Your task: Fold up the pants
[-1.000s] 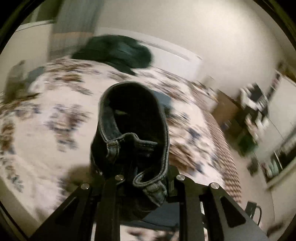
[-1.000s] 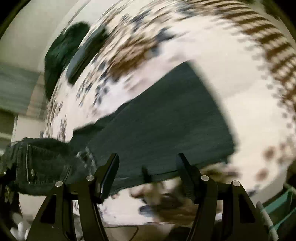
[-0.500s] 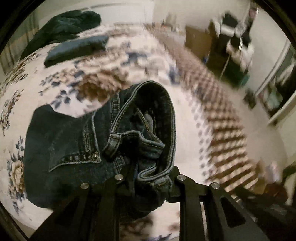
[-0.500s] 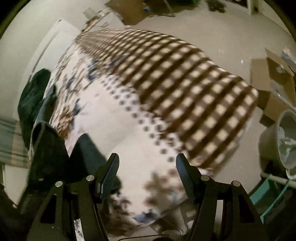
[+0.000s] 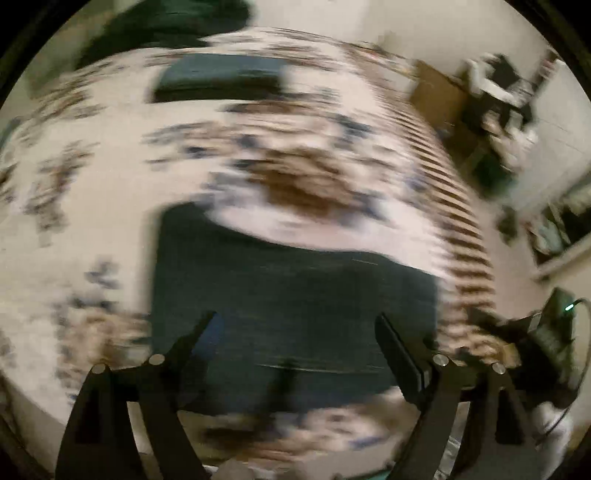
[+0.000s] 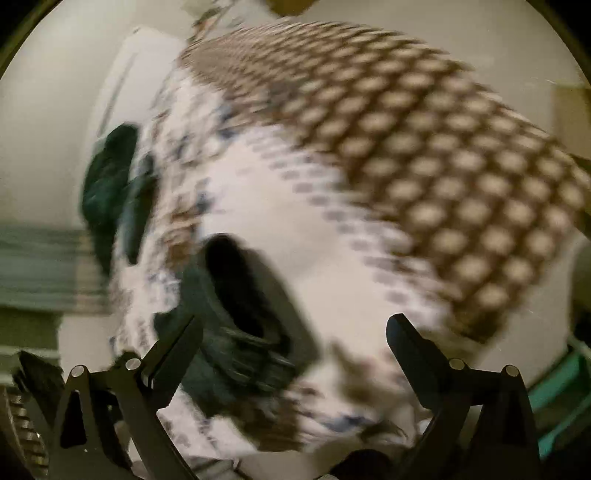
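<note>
Ahead of the left gripper (image 5: 295, 345), whose fingers stand wide apart with nothing between them, the dark denim pants (image 5: 291, 295) lie as a flat slab on the floral bedspread (image 5: 92, 206). Motion blur smears their edges, and their near edge falls behind the finger bases. Beyond them, farther up the bed, a folded dark garment (image 5: 218, 79) and a dark heap (image 5: 162, 29) show only as streaks. To the right, the room's furniture is too blurred to name. In the right wrist view, the right gripper (image 6: 295, 332) is also spread wide and empty; the pants' open waistband (image 6: 243, 295) sits just ahead of its left finger (image 6: 177, 343), contact unclear.
</note>
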Demonstrator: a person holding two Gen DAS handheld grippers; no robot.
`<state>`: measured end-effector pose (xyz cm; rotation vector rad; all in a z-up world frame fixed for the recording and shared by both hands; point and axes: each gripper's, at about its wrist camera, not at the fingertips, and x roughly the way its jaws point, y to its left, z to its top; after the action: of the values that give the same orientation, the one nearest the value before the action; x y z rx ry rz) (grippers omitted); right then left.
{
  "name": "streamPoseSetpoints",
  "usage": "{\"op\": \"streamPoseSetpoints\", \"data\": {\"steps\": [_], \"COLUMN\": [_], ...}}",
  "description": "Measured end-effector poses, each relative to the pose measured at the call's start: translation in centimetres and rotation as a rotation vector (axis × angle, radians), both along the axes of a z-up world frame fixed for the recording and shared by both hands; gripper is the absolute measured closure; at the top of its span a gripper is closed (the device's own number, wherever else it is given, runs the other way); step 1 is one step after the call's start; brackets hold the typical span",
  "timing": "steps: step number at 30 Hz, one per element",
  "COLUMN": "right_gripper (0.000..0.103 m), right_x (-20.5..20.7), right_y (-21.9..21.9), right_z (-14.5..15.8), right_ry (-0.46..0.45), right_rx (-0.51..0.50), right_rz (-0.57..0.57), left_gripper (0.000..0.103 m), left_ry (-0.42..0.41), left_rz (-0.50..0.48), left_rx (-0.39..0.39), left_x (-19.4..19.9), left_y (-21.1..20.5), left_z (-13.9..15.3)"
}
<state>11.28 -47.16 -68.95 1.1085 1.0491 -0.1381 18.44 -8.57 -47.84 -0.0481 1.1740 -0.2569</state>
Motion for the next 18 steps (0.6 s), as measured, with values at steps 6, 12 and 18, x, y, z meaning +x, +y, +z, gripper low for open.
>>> {"op": "streamPoseSetpoints", "data": {"steps": [6, 12, 18], "right_gripper": [0.013, 0.091, 0.098], "right_x": [8.9, 8.3, 6.1], "right_y": [5.4, 6.8, 2.6], "right_z": [-3.7, -2.8, -2.8], "right_ry": [0.118, 0.148, 0.230], "right_rx": [0.085, 0.035, -0.031], "right_rz": [0.233, 0.247, 0.114], "left_gripper": [0.019, 0.019, 0.018], "left_ry": [0.138, 0.223, 0.273], "left_rz": [0.143, 0.156, 0.148], "left_rx": [0.083, -0.007, -0.072], "left_x": [3.5, 4.5, 5.9], "left_y": [8.1, 8.4, 7.9], "left_z": [-5.7, -8.8, -9.5]}}
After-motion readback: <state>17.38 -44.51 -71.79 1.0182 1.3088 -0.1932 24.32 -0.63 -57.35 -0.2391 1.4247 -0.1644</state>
